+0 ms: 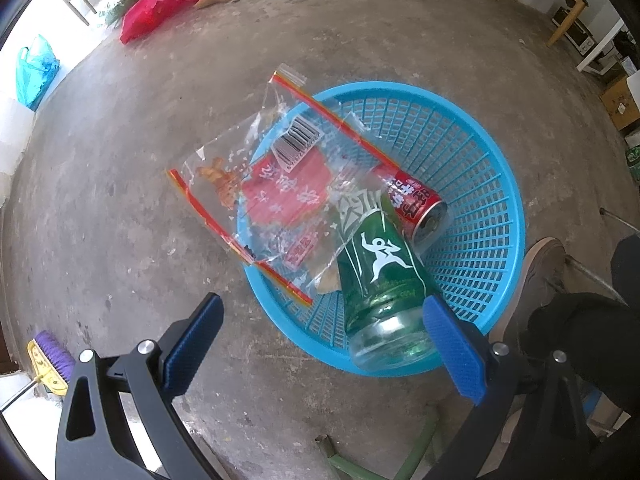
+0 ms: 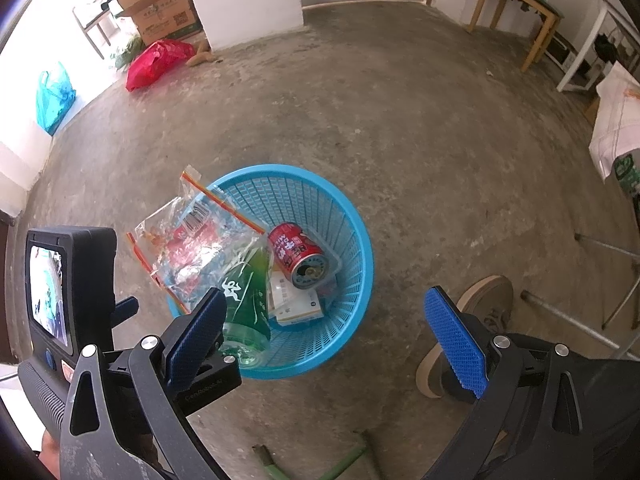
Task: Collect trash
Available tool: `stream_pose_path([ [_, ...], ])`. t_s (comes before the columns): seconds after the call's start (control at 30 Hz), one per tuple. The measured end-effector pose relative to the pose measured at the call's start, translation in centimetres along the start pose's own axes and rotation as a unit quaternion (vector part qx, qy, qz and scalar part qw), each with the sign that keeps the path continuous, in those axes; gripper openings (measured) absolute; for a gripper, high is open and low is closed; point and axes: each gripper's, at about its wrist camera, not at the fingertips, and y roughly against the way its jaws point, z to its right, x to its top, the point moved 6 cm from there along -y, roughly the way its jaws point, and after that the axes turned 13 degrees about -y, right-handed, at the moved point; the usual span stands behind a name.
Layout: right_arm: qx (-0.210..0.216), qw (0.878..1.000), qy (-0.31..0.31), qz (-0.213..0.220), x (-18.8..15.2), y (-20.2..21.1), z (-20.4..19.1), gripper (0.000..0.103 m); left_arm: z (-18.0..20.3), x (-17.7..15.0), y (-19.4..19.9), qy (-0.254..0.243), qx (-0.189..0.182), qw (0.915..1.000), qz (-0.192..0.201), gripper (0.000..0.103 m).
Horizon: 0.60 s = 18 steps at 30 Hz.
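Over the blue basket (image 2: 352, 240), both grippers, left (image 1: 324, 344) and right (image 2: 332, 332), gape wide and empty; green bottle (image 1: 380, 276), red can (image 2: 298, 258), plastic bag (image 1: 260, 184) and a carton (image 2: 296, 304) already binned, no loose trash visible nearby.

1. Blue mesh basket (image 2: 352, 280): round, upright on the concrete floor.
2. Green bottle (image 1: 380, 280): lies tilted in the basket, its clear base up on the near rim.
3. Red can (image 2: 298, 258): on its side inside the basket.
4. Clear zip bag (image 1: 256, 184): crumpled, draped over the basket's left rim.
5. White carton (image 2: 294, 306): low in the basket, below the can.
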Motion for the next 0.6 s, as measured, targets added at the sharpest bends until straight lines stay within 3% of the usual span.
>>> stream_pose_path([
  [0.6,0.000,1.000,0.000,0.000,-0.02,-0.05,-0.06,0.095,0.03,-0.11,-0.29,0.001,-0.007,1.0000,0.000,0.098],
])
